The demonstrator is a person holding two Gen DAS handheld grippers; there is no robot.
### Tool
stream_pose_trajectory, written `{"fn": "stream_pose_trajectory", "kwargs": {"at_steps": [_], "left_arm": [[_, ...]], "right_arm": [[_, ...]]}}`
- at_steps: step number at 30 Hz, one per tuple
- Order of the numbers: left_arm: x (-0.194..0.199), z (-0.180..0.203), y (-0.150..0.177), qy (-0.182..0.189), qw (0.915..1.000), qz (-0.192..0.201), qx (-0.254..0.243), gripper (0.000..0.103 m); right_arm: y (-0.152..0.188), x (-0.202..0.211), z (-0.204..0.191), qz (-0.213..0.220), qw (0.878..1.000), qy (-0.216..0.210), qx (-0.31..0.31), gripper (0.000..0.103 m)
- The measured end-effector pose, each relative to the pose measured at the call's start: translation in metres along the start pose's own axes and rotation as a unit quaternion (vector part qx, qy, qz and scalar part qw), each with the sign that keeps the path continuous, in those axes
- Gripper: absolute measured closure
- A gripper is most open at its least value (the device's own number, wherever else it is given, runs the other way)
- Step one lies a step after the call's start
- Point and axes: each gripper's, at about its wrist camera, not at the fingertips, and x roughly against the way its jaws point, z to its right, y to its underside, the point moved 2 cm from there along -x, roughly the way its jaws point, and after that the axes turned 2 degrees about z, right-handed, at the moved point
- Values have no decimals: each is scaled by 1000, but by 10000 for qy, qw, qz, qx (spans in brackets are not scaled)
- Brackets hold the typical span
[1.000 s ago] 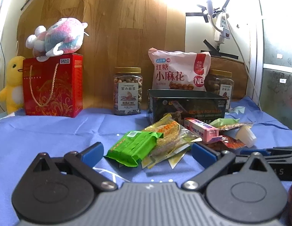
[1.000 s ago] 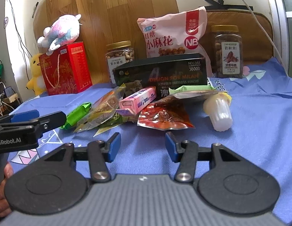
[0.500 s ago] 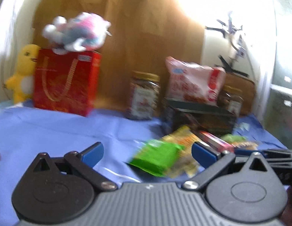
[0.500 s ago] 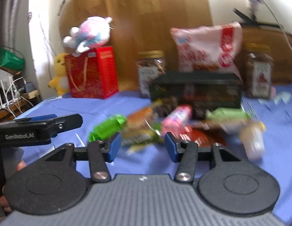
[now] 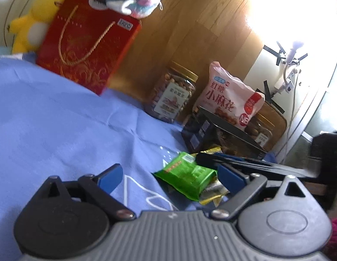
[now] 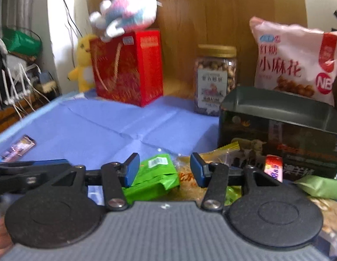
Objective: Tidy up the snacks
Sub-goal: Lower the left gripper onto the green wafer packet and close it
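A green snack packet (image 5: pixel 186 177) (image 6: pixel 156 175) lies on the blue cloth at the near edge of a pile of small snack packs. My left gripper (image 5: pixel 170 177) is open, the packet between its blue pads, nearer the right one. My right gripper (image 6: pixel 164 168) is open just above the same packet and a yellow pack (image 6: pixel 220 152); its dark arm crosses the left wrist view (image 5: pixel 244 164). The open dark tin box (image 6: pixel 281 126) (image 5: pixel 223 137) stands behind the pile. A pink pack (image 6: pixel 274 169) and a pale green pack (image 6: pixel 316 186) lie in front of it.
A nut jar (image 6: pixel 215 78), a big pink snack bag (image 6: pixel 294 61) and a red gift bag (image 6: pixel 129 69) with plush toys (image 6: pixel 127 13) stand along the wooden back wall. A small purple pack (image 6: pixel 17 148) lies alone near the cloth's left edge. Cables hang at far left.
Both grippers have swung left and tilted, closing in on the green packet. The right gripper now hovers over it, and the left has it between its pads. Both stayed open.
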Motion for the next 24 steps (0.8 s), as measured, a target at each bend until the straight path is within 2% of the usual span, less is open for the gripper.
{"fn": "stream_pose_trajectory", "kwargs": {"at_steps": [3, 4, 6, 9, 16, 22, 24], "left_arm": [[-2, -5, 0, 20, 9999, -52, 146, 10], [-1, -6, 0, 15, 9998, -43, 191, 11], [-2, -8, 0, 20, 9997, -63, 251, 11], [-2, -6, 0, 34, 9997, -73, 218, 11], [-5, -5, 0, 74, 9997, -170, 172, 11], [-5, -6, 0, 167, 9993, -278, 210, 10], [-1, -4, 0, 208, 9991, -314, 188, 10]], "right_arm": [[3, -9, -4, -90, 9999, -68, 75, 50], [4, -8, -7, -137, 9998, -135, 91, 56], [8, -3, -13, -245, 9991, -350, 72, 59], [18, 13, -20, -306, 9983, -493, 83, 59], [41, 57, -26, -512, 9938, -905, -406, 57], [41, 80, -16, -234, 9919, -892, -872, 57], [40, 82, -13, -171, 9921, -859, -902, 52]]}}
